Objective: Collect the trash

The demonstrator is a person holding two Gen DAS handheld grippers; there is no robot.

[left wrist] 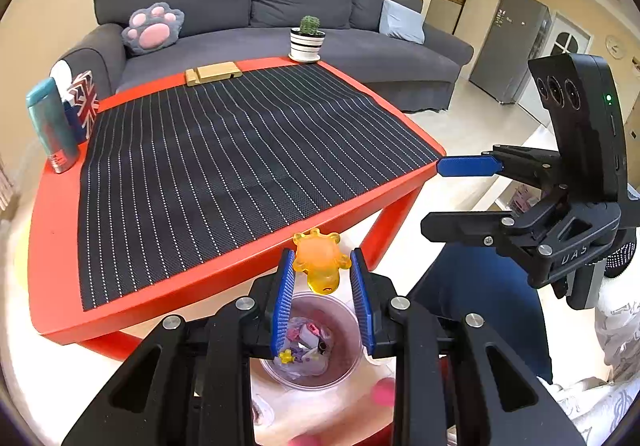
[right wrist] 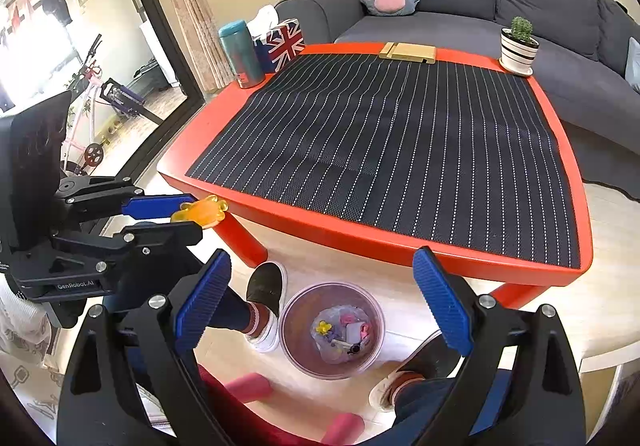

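A translucent orange bear-shaped toy (left wrist: 320,266) is pinched between the blue pads of my left gripper (left wrist: 322,258), which is shut on it just off the near edge of the red table (left wrist: 52,246). Straight below it on the floor stands a clear purple-tinted trash bin (left wrist: 352,330) with several small bits of litter inside. From the right wrist view the same toy (right wrist: 202,212) shows in the left gripper (right wrist: 196,218), to the left of and higher than the bin (right wrist: 294,330). My right gripper (right wrist: 324,258) is open wide above the bin, nothing between its fingers.
A black striped mat (left wrist: 240,150) covers the table. On its far rim stand a teal bottle (left wrist: 52,126), a flag-print tissue box (left wrist: 86,98), a wooden block (left wrist: 212,74) and a potted cactus (left wrist: 307,40). A grey sofa lies behind. The person's slippered feet (right wrist: 266,302) flank the bin.
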